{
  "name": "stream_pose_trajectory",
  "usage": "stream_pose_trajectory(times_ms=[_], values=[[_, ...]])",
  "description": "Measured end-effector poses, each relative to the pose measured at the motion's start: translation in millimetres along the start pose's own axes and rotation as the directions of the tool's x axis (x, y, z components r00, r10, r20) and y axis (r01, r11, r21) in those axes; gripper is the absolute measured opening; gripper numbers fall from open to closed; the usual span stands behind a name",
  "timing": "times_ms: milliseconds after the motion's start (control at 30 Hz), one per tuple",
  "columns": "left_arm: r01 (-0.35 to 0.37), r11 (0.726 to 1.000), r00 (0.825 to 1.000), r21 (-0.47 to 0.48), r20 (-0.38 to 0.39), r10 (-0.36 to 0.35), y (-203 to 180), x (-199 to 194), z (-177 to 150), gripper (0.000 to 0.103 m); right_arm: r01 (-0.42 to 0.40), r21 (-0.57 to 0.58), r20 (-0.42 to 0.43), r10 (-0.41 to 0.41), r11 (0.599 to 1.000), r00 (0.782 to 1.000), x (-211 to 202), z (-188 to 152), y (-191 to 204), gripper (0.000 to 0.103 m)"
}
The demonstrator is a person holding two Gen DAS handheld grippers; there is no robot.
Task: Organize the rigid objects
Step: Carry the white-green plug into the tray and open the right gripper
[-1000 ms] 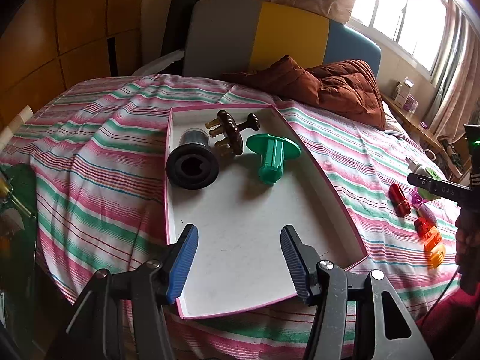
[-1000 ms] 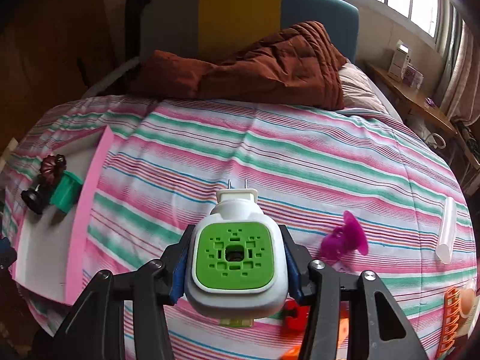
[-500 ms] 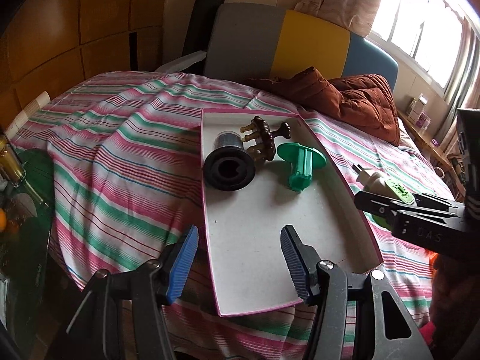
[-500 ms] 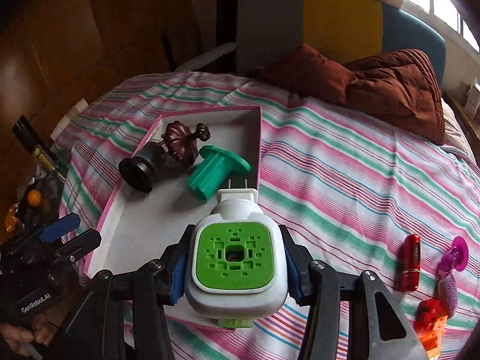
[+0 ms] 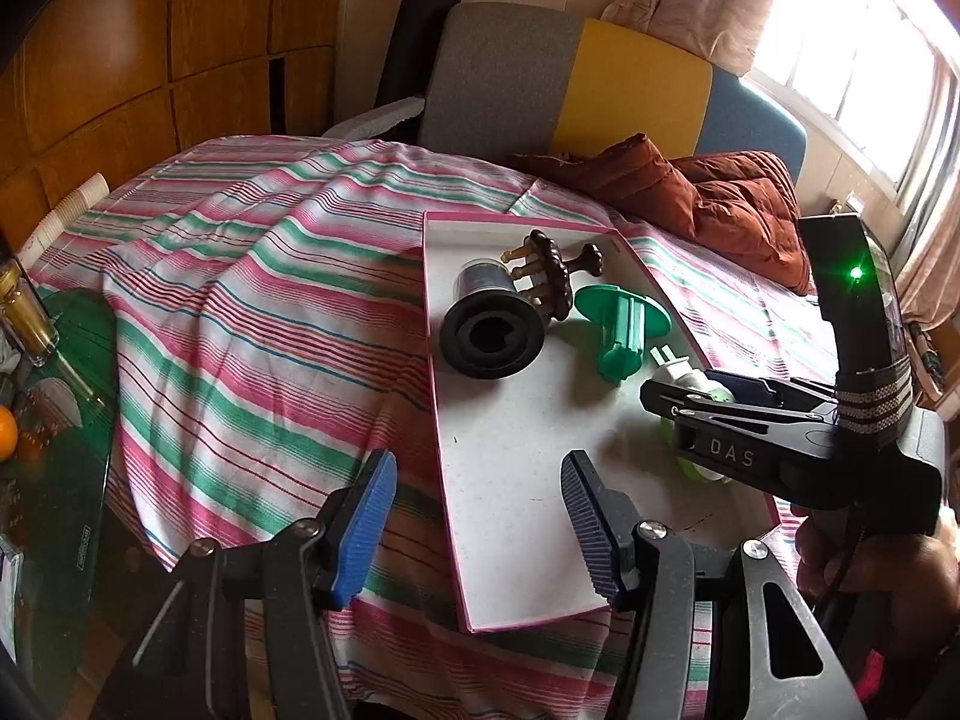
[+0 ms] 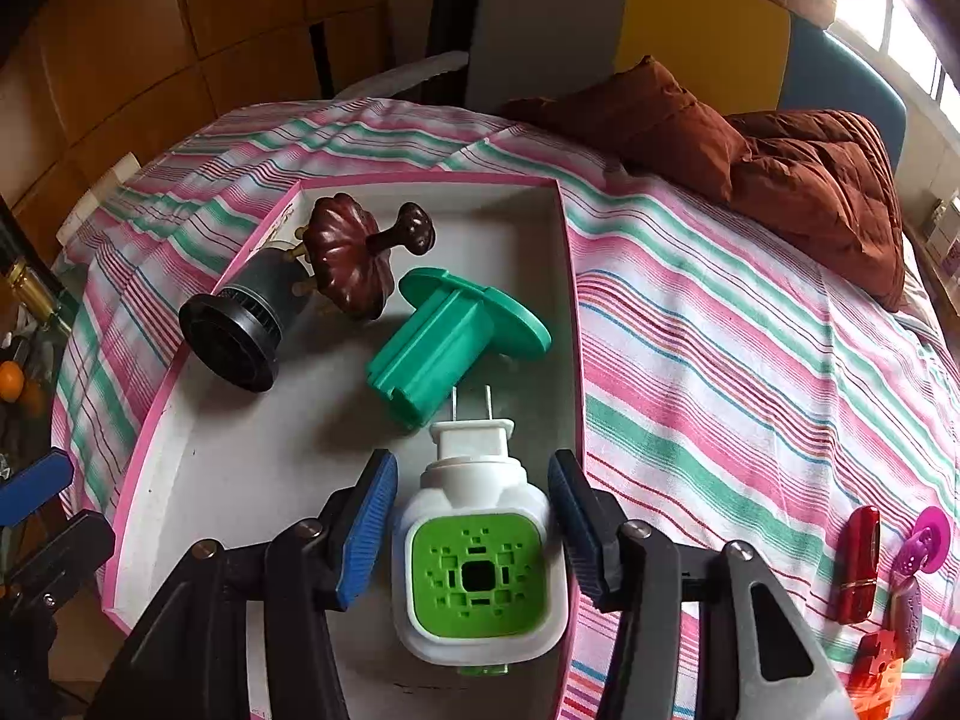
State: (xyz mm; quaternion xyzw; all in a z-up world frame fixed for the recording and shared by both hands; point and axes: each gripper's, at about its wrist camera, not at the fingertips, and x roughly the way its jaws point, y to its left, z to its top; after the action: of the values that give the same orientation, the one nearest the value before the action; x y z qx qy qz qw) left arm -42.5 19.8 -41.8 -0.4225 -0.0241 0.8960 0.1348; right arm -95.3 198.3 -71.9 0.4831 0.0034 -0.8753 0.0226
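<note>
2 open grippers, left gripper [image 5: 477,519] empty, right gripper [image 6: 474,519] straddling plug-in device [image 6: 477,570] in tray [image 6: 198,480].

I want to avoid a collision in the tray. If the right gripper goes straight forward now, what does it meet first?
The white and green plug-in device lies between the open jaws of the right gripper, so it comes first. Beyond it is probably the green flanged part; depth is unclear.

Home bedroom: bed under striped sheet [image 5: 252,276], rumpled brown quilt [image 6: 780,156], padded grey-yellow-blue headboard [image 5: 570,84], curtained window [image 5: 852,60], wood-panelled wall [image 5: 150,48].
</note>
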Motion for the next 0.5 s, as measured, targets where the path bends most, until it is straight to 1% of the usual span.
stream_pose_trajectory(times_ms=[200,500], values=[[-0.001,1.000,1.000,0.011,0.007,0.001,-2,-2,0,0.058,-0.034,0.026,0.061,0.032,0.999,0.998,-20,-4,-5,0.053],[-0.010,0.999,1.000,0.031,0.015,0.010,-8,-7,-1,0.058,-0.026,0.064,0.134,0.017,0.998,0.991,-56,-13,-22,0.053]])
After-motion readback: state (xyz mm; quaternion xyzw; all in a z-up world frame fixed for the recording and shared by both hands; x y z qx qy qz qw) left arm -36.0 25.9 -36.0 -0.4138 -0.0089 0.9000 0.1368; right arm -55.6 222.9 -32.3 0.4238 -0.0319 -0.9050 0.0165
